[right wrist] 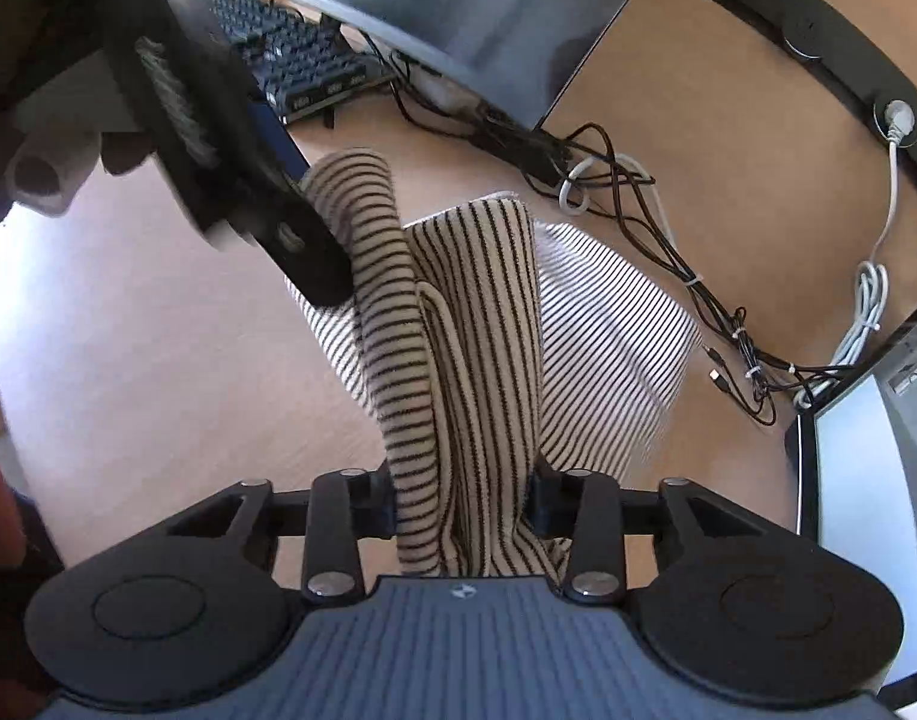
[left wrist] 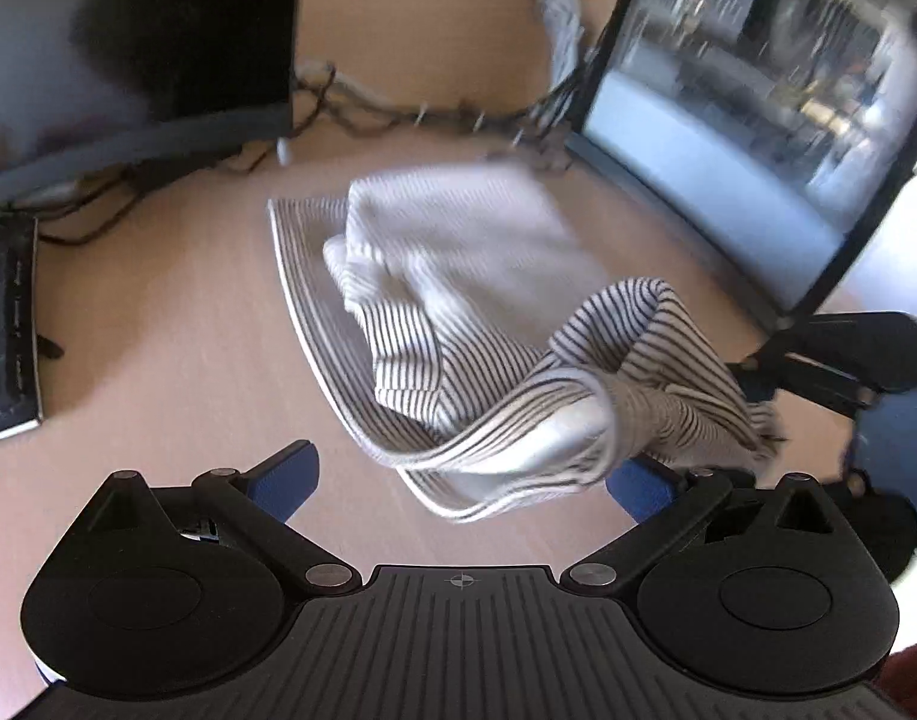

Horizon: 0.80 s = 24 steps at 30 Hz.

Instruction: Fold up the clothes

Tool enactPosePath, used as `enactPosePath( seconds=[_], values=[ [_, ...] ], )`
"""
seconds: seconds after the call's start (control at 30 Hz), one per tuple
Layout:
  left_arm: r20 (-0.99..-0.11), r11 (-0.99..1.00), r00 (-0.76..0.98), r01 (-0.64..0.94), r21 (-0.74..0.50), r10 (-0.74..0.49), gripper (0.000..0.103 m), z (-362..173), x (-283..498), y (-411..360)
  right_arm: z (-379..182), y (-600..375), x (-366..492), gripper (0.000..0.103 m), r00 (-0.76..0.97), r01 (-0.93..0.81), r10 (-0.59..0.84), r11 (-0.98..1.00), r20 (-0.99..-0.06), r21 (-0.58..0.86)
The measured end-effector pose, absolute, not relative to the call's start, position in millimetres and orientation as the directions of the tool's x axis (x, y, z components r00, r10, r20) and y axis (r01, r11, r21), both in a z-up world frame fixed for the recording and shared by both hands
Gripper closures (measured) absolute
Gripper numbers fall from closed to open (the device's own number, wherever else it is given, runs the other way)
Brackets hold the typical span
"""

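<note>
Nearest the right wrist camera, the right claw (right wrist: 461, 504) is pinching a bunched fold of the striped garment (right wrist: 476, 360), the cloth gathered thick between its two fingers and trailing back over the claw's body. In the left wrist view the left claw (left wrist: 458, 480) stands spread wide, its blue pads (left wrist: 284, 480) well apart; a raised hem of the garment (left wrist: 488, 462) hangs between them and drapes over the right-hand pad, but nothing is nipped.

Further out, the rest of the garment lies partly lifted, partly spread on the wooden tabletop (left wrist: 158, 330), twisted into a ridge between the two claws. It looks like a light, soft knit that sags and bunches wherever it is unsupported, so it will probably slide and fold on itself; the banded hem and the corners seem the firmest places to take hold, one layer at a time.

Beyond it lie a tangle of cables (right wrist: 668, 276), a keyboard (right wrist: 296, 54) and a monitor (left wrist: 758, 120) at the tabletop's far side.
</note>
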<state>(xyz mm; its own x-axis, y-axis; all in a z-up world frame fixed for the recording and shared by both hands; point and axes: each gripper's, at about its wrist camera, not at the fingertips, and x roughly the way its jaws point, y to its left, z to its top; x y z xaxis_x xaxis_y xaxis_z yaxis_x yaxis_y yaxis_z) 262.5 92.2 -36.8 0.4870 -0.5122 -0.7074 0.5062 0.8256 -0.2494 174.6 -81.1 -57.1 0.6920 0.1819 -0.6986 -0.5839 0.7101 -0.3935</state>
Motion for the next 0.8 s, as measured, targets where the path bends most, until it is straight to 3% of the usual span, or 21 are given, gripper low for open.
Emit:
enactPosePath(
  seconds=[0.07,0.17,0.33,0.5,0.63,0.67,0.7,0.8],
  values=[
    [-0.668,0.834,0.527,0.474,-0.283,-0.526,0.000,-22,270,115,-46,-86,174,0.072,0.683,-0.604,0.177,0.682,-0.708,-0.412],
    [-0.636,0.866,0.606,0.444,-0.228,-0.478,0.000,-12,287,128,-43,-83,168,0.073,0.671,-0.645,0.156,0.605,-0.725,-0.467],
    [-0.652,0.829,0.581,0.542,-0.138,-0.488,0.000,-34,314,89,-24,-71,153,0.075,0.594,-0.730,0.163,0.521,-0.788,-0.443],
    [-0.672,0.691,0.476,0.719,-0.073,-0.567,0.017,-59,313,57,20,-62,134,0.076,0.552,-0.796,0.151,0.388,-0.820,-0.465],
    [-0.688,0.591,0.327,0.785,-0.183,-0.648,0.018,-75,315,62,61,-55,139,0.076,0.553,-0.824,0.137,0.230,-0.822,-0.517],
    [-0.686,0.574,0.297,0.791,-0.213,-0.664,0.026,-77,314,65,67,-53,144,0.076,0.555,-0.827,0.134,0.192,-0.821,-0.528],
    [-0.683,0.560,0.275,0.795,-0.235,-0.677,0.031,-78,314,68,65,-52,156,0.076,0.552,-0.831,0.138,0.172,-0.822,-0.530],
    [-0.679,0.546,0.253,0.798,-0.256,-0.689,0.031,-81,307,83,50,-47,197,0.076,0.536,-0.844,0.156,0.129,-0.830,-0.521]
  ],
)
